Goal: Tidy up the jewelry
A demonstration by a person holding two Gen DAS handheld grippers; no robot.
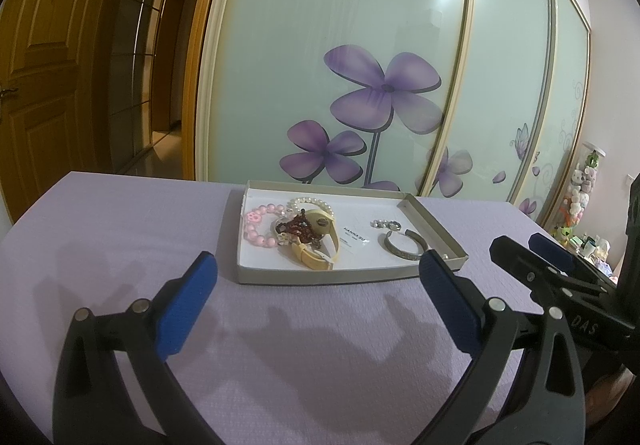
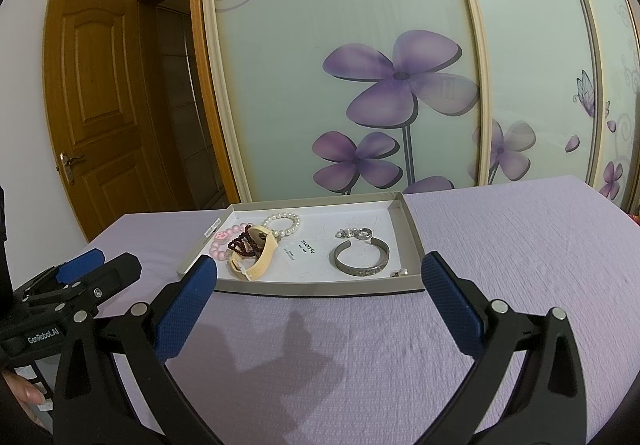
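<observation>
A shallow grey box lid (image 1: 436, 223) (image 2: 412, 233) with a white floor lies on the lilac cloth. In it lie a pink bead bracelet (image 1: 256, 231) (image 2: 221, 245), a pearl bracelet (image 1: 314, 203) (image 2: 285, 224), a dark red bead bracelet (image 1: 304, 229) (image 2: 242, 243), a cream watch (image 1: 320, 257) (image 2: 260, 255), a silver cuff (image 1: 402, 247) (image 2: 362, 259), small silver rings (image 1: 386, 224) (image 2: 356, 233) and a small pearl stud (image 2: 401, 272). My left gripper (image 1: 316, 273) is open and empty, just short of the box. My right gripper (image 2: 318, 277) is open and empty, at the box's near edge.
The table (image 1: 120, 229) (image 2: 520, 245) is covered with lilac cloth. A wardrobe with purple flower doors (image 1: 380, 85) stands behind it. A wooden door (image 2: 96, 105) is at the left. The right gripper also shows in the left wrist view (image 1: 532, 249), the left gripper in the right wrist view (image 2: 96, 265).
</observation>
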